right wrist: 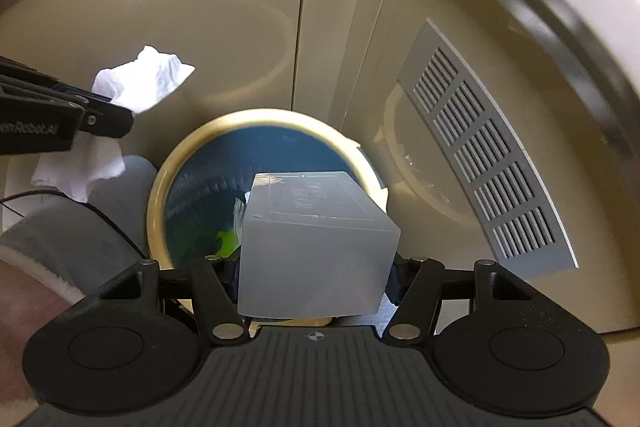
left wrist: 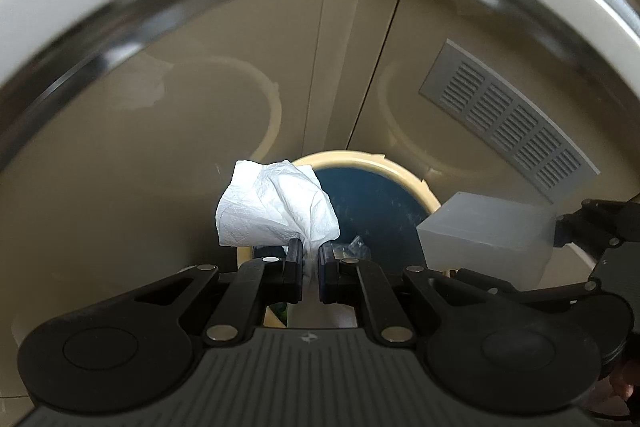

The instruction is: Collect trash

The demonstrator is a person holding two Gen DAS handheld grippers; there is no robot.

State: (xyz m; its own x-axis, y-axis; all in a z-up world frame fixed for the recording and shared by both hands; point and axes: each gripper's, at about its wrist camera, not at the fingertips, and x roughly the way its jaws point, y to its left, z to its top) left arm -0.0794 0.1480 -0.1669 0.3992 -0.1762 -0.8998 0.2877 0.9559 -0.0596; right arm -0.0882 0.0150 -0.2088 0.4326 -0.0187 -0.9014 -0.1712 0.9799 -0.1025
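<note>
Both grippers hang over the round blue-lined trash bin [right wrist: 192,187] for dropping: the left gripper [left wrist: 310,259] clenches a crumpled white tissue [left wrist: 276,203] above its left rim, the right gripper [right wrist: 316,275] clamps a translucent plastic box [right wrist: 316,239] above its near opening.

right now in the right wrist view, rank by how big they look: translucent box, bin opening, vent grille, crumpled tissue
1. translucent box, though it sits nearest the camera, which inflates it
2. bin opening, partly hidden by the box, so its rank against the box is unsure
3. vent grille
4. crumpled tissue
</note>
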